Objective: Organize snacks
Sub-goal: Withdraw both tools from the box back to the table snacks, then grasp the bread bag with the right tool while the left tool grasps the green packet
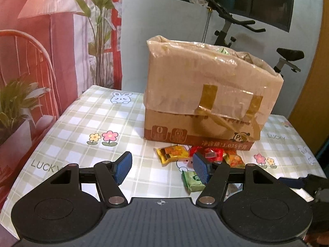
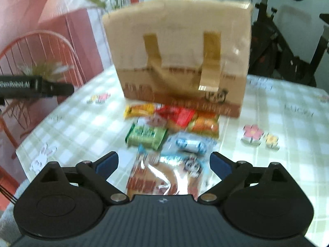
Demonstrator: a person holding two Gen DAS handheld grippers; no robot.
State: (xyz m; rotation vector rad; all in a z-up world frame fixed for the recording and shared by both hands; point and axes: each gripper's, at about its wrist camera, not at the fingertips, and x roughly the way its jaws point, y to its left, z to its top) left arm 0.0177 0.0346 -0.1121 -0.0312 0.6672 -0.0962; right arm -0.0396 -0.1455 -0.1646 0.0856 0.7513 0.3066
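**Both tongs open over the snack pile in front of the box**

The left tongs (image 1: 162, 167) hung above the bench (image 1: 82, 115) with their blue-padded fingers (image 1: 123, 167) spread wide apart and nothing between them. Past the right-hand finger lay a green packet (image 1: 192, 180), partly hidden behind the pad.

The right tongs (image 2: 164, 165) were likewise spread wide and gripped nothing. A clear-windowed snack bag (image 2: 164, 175) with red lettering lay on the bench in the gap between the fingers; the view was blurred, and no pad could be seen touching it.

Just beyond that bag sat the rest of the pile: a pale blue packet (image 2: 190, 143), the green packet (image 2: 147, 135), a red packet (image 2: 178, 117), an orange packet (image 2: 203, 124) and a yellow packet (image 2: 139, 110), crowded together and overlapping in places. The pile lay right at the foot of a tall cardboard box (image 1: 205, 94), which stood upright on the bench, lined with a plastic bag folded over its rim and patched with strips of yellowish tape (image 1: 209, 95).

The bench wore a green-checked cloth (image 2: 287, 127) printed with flowers, rabbits and the word LUCKY. Behind the bench stood an exercise bike (image 1: 236, 26), and to the left a printed backdrop (image 1: 51, 30) showing a lamp and plants.
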